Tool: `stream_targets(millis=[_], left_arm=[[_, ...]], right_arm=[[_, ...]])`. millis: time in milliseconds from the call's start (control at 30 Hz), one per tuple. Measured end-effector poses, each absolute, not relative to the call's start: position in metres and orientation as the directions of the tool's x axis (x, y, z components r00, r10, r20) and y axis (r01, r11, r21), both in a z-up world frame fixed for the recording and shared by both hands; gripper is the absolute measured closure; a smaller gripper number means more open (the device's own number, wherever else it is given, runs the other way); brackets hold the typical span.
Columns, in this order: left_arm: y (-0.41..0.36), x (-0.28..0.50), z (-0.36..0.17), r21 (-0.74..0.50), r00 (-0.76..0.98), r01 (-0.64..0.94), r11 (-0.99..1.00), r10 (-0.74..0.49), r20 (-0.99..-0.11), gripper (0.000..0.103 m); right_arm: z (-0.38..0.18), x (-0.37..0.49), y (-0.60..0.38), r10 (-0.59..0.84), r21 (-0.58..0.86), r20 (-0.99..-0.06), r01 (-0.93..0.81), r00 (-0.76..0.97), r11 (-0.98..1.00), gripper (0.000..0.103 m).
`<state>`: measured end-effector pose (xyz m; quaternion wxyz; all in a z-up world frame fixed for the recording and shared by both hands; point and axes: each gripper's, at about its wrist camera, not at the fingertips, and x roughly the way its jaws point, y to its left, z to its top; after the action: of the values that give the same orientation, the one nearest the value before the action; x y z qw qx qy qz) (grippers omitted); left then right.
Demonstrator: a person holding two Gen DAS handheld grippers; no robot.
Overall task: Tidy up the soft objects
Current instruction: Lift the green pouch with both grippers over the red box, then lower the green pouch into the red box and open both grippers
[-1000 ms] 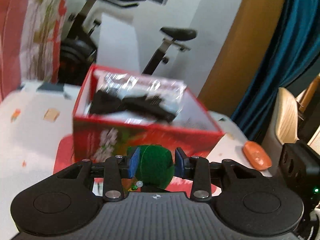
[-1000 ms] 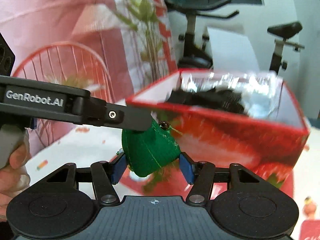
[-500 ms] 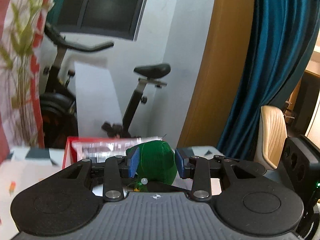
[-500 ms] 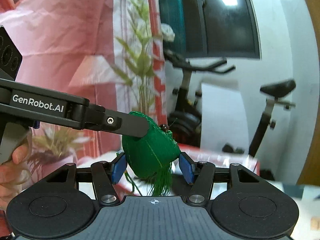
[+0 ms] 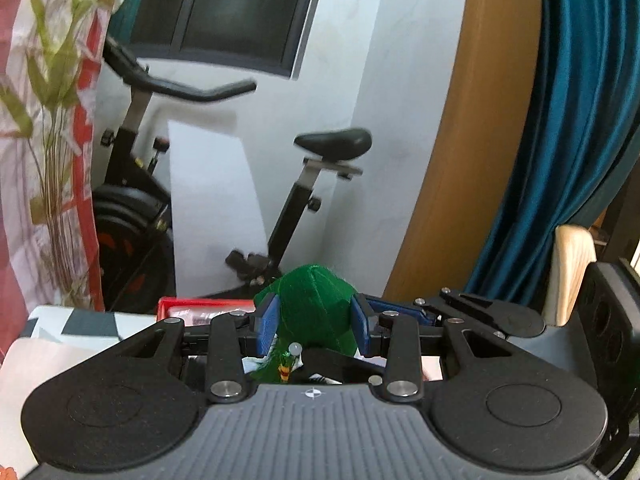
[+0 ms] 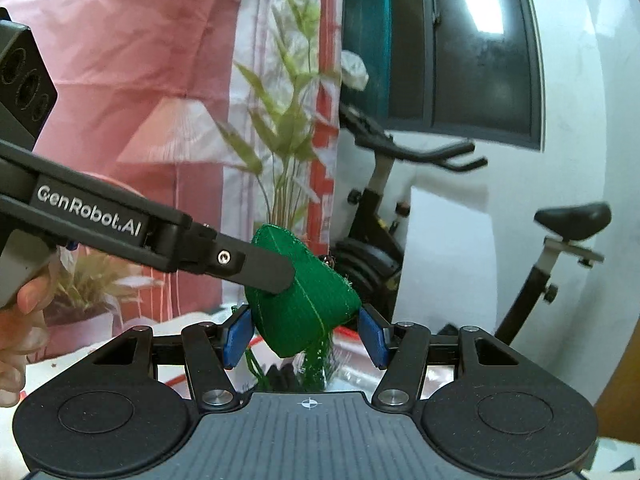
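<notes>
Right wrist view: the only legible writing is "GenRobot.AI", printed in white along the black side of the left tongs point(image 6: 268, 276), which reach in from the left edge with part of a hand point(image 6: 18, 320) seen at the grip. A green soft toy point(image 6: 304, 308), roughly cone-shaped with a pale seam and green fringe hanging beneath it, is held in the air by both tools at once. The black fingers of the left tongs are closed on its upper left part, while the right tongs point(image 6: 304, 336) are part-way closed, their blue pads point(image 6: 236, 336) pressed against the toy's lower sides.

From the left wrist view, the left tongs point(image 5: 316, 324) are seen clamped on the same green soft toy point(image 5: 316, 308), blue pads tight on either flank; a small clear bead point(image 5: 295, 347) and a striped tassel hang below it. The right tongs point(image 5: 472, 312) are visible entering from the right.

A red box point(image 5: 192, 308) is partly seen low behind the toy, with crinkled clear wrapping inside; its further contents cannot be made out. It stands on a bench point(image 5: 80, 328) under a patterned cloth. An exercise bike point(image 5: 304, 208), a dark window point(image 5: 224, 12), a blue curtain point(image 5: 568, 160) and a tall leafy plant point(image 6: 288, 128) are seen behind.
</notes>
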<state>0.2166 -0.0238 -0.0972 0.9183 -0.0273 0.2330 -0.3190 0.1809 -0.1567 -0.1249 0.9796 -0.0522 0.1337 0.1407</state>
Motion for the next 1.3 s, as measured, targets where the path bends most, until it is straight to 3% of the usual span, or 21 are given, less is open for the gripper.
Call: stream_targets(millis=[367,500,633,700,867,967,1033,1300], left_arm=[[-0.017,0.26,-0.158,-0.265,0.594,0.546,0.795,-0.59,-0.546,0.063],[-0.016,0.263,-0.166,-0.229,0.606,0.538,0.811,-0.561,-0.564,0.063],[-0.016,0.265,-0.169,-0.202,0.624,0.508,0.837,-0.52,-0.583,0.061],[-0.017,0.262,-0.167,-0.164,0.641,0.499,0.851,-0.49,-0.59,0.058],[-0.02,0.251,-0.159,-0.071,0.695,0.476,0.877,-0.424,-0.58,0.02],[-0.018,0.244,-0.153,-0.046,0.727,0.448,0.893,-0.394,-0.562,0.004],[-0.016,0.24,-0.149,-0.048,0.738,0.435,0.899,-0.386,-0.554,0.003],[-0.008,0.228,-0.136,-0.045,0.774,0.345,0.938,-0.311,-0.551,0.0]], right_arm=[[-0.193,0.22,-0.154,0.259,0.066,-0.462,-0.258,0.848,0.964,0.049],[-0.205,0.218,-0.163,0.234,0.081,-0.497,-0.224,0.836,0.971,0.048],[-0.21,0.215,-0.177,0.212,0.127,-0.521,-0.171,0.827,0.977,0.04],[-0.21,0.212,-0.181,0.19,0.136,-0.527,-0.139,0.828,0.981,0.031],[-0.205,0.202,-0.195,0.149,0.142,-0.532,-0.086,0.834,0.986,0.013],[-0.202,0.195,-0.203,0.116,0.145,-0.532,-0.044,0.839,0.988,0.005],[-0.199,0.191,-0.208,0.107,0.154,-0.531,-0.028,0.84,0.988,0.0],[-0.182,0.171,-0.218,0.071,0.161,-0.537,0.019,0.841,0.987,0.0]])
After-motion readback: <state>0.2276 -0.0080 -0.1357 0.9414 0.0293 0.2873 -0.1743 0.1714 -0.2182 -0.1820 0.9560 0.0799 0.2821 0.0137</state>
